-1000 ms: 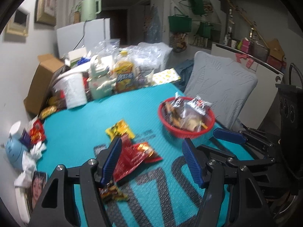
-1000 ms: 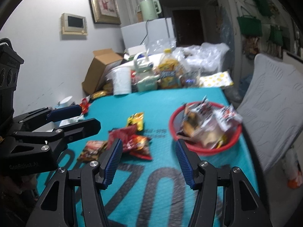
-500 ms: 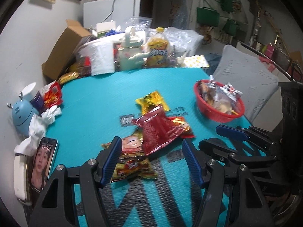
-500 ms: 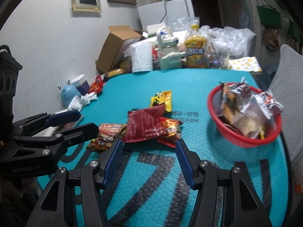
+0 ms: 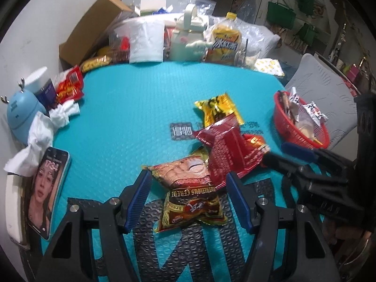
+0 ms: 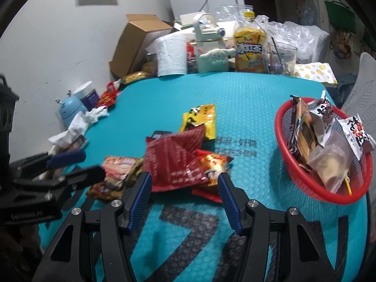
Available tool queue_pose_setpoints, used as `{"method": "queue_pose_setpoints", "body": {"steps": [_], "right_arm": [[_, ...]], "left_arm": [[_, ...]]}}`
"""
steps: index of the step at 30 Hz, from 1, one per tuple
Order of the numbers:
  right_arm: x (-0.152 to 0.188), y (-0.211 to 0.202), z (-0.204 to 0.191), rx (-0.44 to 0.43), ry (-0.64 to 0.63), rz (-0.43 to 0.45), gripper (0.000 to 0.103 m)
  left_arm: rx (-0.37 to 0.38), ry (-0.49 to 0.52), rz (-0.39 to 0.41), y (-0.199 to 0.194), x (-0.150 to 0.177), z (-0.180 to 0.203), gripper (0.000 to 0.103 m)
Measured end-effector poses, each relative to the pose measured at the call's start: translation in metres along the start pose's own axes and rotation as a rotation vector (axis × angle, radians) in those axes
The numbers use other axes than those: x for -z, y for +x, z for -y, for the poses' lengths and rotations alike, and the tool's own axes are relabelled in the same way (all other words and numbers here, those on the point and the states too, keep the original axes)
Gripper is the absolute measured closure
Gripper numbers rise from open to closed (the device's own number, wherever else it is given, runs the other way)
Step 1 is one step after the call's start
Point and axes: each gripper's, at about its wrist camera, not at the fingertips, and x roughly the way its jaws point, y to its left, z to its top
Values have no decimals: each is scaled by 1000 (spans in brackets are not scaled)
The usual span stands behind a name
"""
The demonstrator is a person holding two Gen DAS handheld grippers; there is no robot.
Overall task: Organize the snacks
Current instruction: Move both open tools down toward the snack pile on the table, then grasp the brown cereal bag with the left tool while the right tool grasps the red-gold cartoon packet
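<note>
i see the brown crinkly cereal snack packet [image 5: 191, 196] lying lengthwise toward me; my left gripper [image 5: 188, 199] tilts down, jaws half-wide around it, nothing gripped.

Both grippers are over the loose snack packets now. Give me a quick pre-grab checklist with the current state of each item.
1. Left gripper open and empty: ok; jaws apart, nothing pressed.
2. Right gripper open and empty: ok.
3. Left target lined up: ok; the cereal packet lies on the mat between its fingers.
4. Right target free to lift: not ok; the dark red packet overlaps the orange-red packet and the yellow packet.
5. Room in the red basket: cannot tell; packets already stand above its rim.
6. Grippers clear of each other: ok; apart in both views, though close.
</note>
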Motion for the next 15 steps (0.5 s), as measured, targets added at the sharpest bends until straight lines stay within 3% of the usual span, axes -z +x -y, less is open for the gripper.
{"method": "queue_pose_setpoints", "body": {"steps": [5, 15], "right_arm": [[-9, 16, 13, 68, 14, -29, 45], [-14, 45, 27, 86, 27, -84, 47]], "left_arm": [[-8, -20, -43, 17, -1, -5, 38], [-9, -38, -105, 43, -2, -8, 38]]}}
